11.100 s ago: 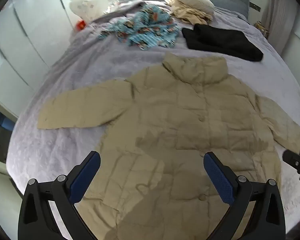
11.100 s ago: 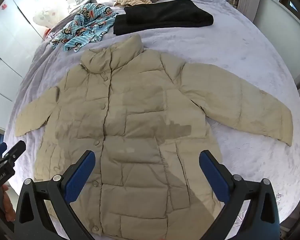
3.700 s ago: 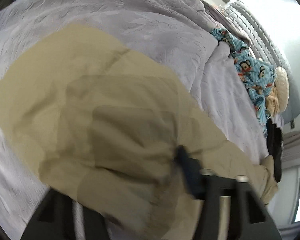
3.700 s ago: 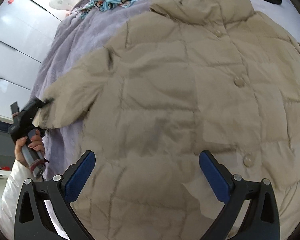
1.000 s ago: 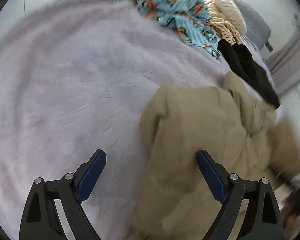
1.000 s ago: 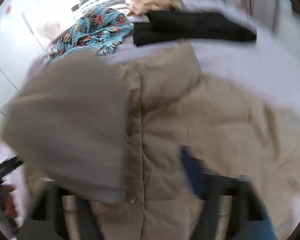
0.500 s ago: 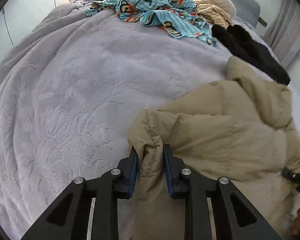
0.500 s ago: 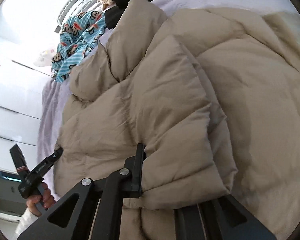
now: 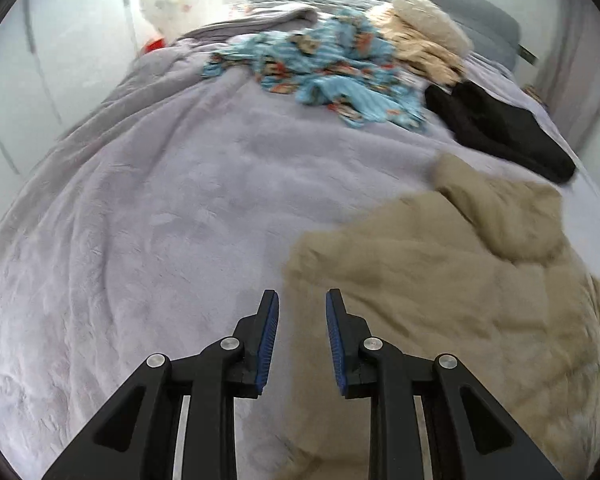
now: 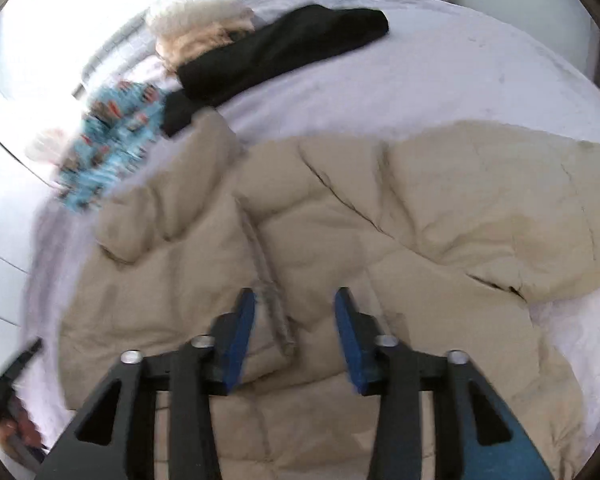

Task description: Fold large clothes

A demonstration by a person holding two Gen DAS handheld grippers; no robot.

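Note:
A beige puffer jacket [image 9: 452,280] lies on the lilac bed cover [image 9: 160,220], its left side and sleeve folded over the body. My left gripper [image 9: 302,300] is slightly open and empty, hovering just off the jacket's folded left edge. In the right wrist view the jacket [image 10: 340,232] fills the middle, its right sleeve [image 10: 500,208] still spread out to the right. My right gripper [image 10: 294,300] is open and empty above the folded flap's edge.
A blue patterned garment [image 9: 332,68], a cream bundle [image 9: 424,36] and a folded black garment [image 9: 500,128] lie at the head of the bed. White wardrobe doors [image 9: 40,60] stand to the left. The left gripper's tip [image 10: 16,360] shows at the right view's lower left.
Both grippers have let go of the jacket fold they were pinching half a second ago and opened. Both have drawn back and up from the cloth. The folded side now rests on the body.

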